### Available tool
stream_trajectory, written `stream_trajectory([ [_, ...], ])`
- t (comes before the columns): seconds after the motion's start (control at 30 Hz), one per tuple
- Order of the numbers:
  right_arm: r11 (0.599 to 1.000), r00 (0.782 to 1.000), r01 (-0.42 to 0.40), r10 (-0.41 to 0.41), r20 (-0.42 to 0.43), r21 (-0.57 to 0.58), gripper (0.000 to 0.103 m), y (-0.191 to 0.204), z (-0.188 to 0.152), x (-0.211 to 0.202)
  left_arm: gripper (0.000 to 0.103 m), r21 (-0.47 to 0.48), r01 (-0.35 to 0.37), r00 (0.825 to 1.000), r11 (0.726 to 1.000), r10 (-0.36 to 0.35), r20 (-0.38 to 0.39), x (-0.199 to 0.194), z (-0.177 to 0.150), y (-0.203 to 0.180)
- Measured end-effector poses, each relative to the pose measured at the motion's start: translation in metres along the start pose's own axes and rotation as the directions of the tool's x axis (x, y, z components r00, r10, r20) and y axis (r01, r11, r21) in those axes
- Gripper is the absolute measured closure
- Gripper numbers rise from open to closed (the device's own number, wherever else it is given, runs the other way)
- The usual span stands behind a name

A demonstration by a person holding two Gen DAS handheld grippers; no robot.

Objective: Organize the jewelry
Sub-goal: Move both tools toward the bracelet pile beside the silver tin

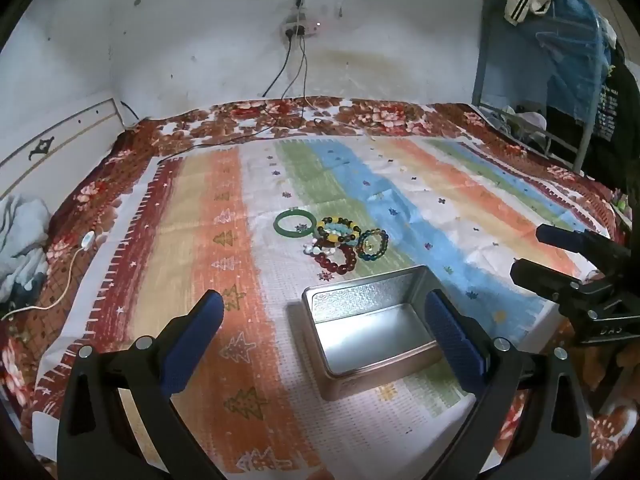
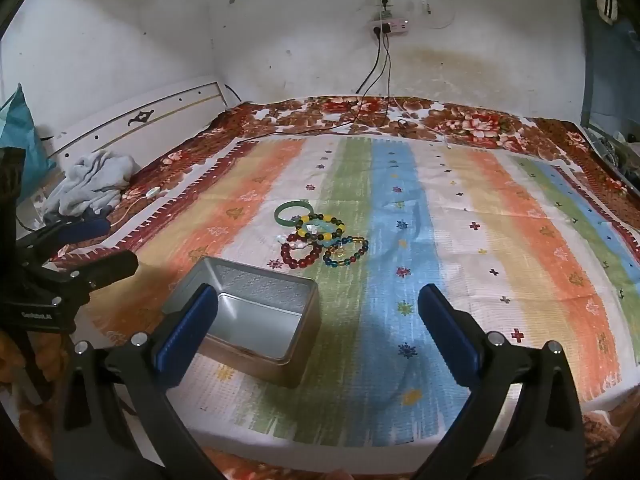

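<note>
Bed under striped cloth (image 2: 440, 240). Left hand-held gripper (image 1: 324, 320) jaws wide apart, nothing between the pads, hovering over the open tin (image 1: 372, 332). Right hand-held gripper (image 2: 318, 316) likewise spread and empty, tin at its left finger. Bracelets (image 2: 320, 240) heaped on the cloth just beyond the tin; green bangle (image 1: 292, 225) at the pile's far-left edge.

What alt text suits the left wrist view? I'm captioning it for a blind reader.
An open, empty metal tin sits on a striped cloth between the left gripper's wide-open blue fingers. Just beyond it lies a cluster of bracelets beside a green bangle. The right gripper, also open, enters from the right.
</note>
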State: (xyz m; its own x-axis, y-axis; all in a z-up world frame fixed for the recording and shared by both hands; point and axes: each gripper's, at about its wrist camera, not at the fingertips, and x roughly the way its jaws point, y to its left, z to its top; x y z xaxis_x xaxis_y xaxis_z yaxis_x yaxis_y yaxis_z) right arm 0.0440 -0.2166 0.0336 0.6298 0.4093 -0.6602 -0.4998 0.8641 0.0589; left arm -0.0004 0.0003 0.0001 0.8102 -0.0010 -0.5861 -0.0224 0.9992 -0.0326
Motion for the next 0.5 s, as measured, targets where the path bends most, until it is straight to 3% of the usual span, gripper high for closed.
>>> stream_trajectory([
  [0.5,1.0,1.0,0.006,-0.006,-0.024,-0.014,0.005,0.002,-0.0042,0.0057,0.005,-0.031,-0.017,1.0,0.999,0.017,-0.026,0.0038,0.001,0.0062],
])
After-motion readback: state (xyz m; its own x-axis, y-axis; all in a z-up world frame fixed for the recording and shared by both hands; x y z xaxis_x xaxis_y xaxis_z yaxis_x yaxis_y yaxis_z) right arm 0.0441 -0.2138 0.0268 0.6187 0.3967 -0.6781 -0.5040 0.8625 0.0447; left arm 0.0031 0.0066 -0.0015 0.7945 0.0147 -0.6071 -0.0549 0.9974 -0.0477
